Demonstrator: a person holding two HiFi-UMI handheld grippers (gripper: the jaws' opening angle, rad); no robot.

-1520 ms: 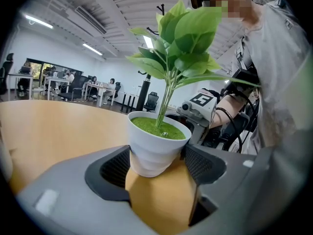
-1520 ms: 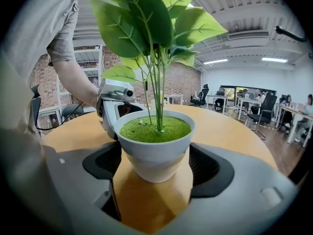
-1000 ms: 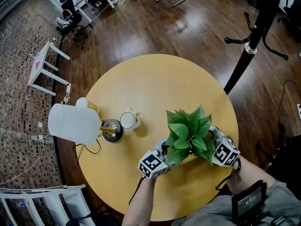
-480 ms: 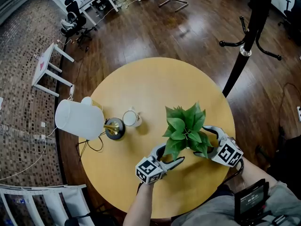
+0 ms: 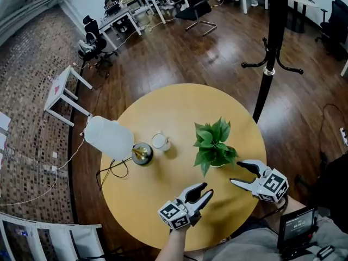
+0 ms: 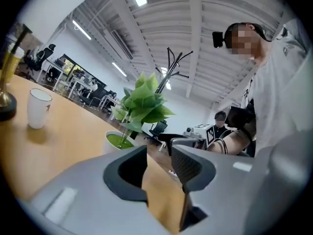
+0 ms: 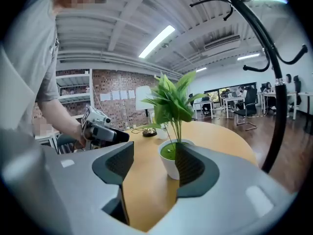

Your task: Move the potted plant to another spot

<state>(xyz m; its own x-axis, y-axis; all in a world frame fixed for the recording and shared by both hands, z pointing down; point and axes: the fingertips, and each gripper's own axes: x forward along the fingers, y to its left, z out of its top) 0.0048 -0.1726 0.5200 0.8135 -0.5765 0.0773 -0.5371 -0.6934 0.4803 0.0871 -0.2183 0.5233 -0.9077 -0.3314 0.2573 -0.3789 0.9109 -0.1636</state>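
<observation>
The potted plant (image 5: 213, 143), green leaves in a small white pot, stands alone on the round yellow table (image 5: 174, 105), right of centre. My left gripper (image 5: 207, 189) hovers in front of it on the near side, off the pot. Its jaws are closing with nothing between them. My right gripper (image 5: 236, 173) sits to the plant's near right, also clear of it, jaws closing and empty. In the left gripper view the plant (image 6: 143, 101) stands beyond the gripper (image 6: 159, 163). The right gripper view shows the pot (image 7: 169, 156) just past the gripper (image 7: 154, 163).
A lamp with a white shade (image 5: 109, 136) and brass base (image 5: 142, 154) stands on the table's left, its cable (image 5: 111, 170) trailing off the edge. A white cup (image 5: 160, 141) stands beside it. A black coat stand (image 5: 266, 64) rises behind the table's right.
Both grippers were around the pot a second ago. They have let go, pulled back toward me and risen, and their jaws have narrowed. The plant stays on the table.
</observation>
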